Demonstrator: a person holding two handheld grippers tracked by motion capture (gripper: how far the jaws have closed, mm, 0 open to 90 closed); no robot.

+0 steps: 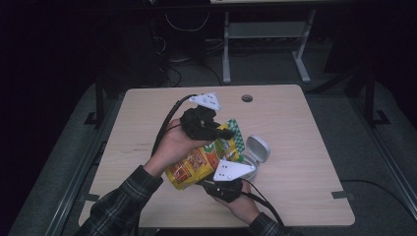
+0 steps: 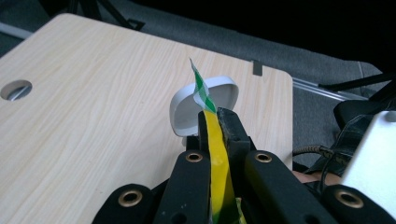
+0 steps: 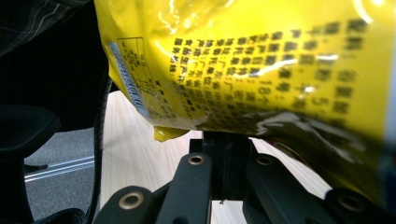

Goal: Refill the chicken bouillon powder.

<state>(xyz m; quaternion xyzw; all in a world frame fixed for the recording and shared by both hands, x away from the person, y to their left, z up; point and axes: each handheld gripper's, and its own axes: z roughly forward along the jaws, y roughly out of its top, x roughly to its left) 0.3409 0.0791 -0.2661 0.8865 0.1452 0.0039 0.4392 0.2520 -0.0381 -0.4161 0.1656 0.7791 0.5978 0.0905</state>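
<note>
The right tongs [image 1: 223, 183] clamp the yellow snack bag [image 1: 199, 164] at its near end, held above the worktop [image 1: 295, 128]; farther off, the left tongs [image 1: 216, 132] pinch its top seal. Pull apart evenly, keeping clear of the white lidded container [image 1: 255, 152].

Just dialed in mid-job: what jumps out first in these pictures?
A yellow snack bag held above the table's middle, the left gripper pinching its green-checked top edge and the right gripper shut on its lower end. Right behind it, a white round container sits on the table with its lid flipped up.
</note>
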